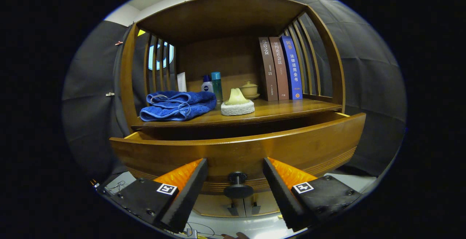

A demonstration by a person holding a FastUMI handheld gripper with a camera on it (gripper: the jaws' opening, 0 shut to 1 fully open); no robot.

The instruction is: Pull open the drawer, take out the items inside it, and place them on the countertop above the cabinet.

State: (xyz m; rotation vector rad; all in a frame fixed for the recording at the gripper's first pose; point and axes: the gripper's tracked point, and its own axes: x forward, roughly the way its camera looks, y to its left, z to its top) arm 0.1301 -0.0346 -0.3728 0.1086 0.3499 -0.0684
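Observation:
The wooden cabinet's drawer stands pulled out toward me, its front panel just ahead of my fingers. Its dark round knob sits between the two fingers, with gaps on both sides. My gripper is open and holds nothing. The drawer's inside is hidden behind its front panel. Above it, on the countertop, lie a folded blue towel and a pale yellow piece on a white sponge.
At the back of the countertop stand a white tube, two small bottles, a lidded ceramic cup and three upright books. Slatted wooden sides and a wooden top enclose the shelf. Lower cabinet doors sit below the drawer.

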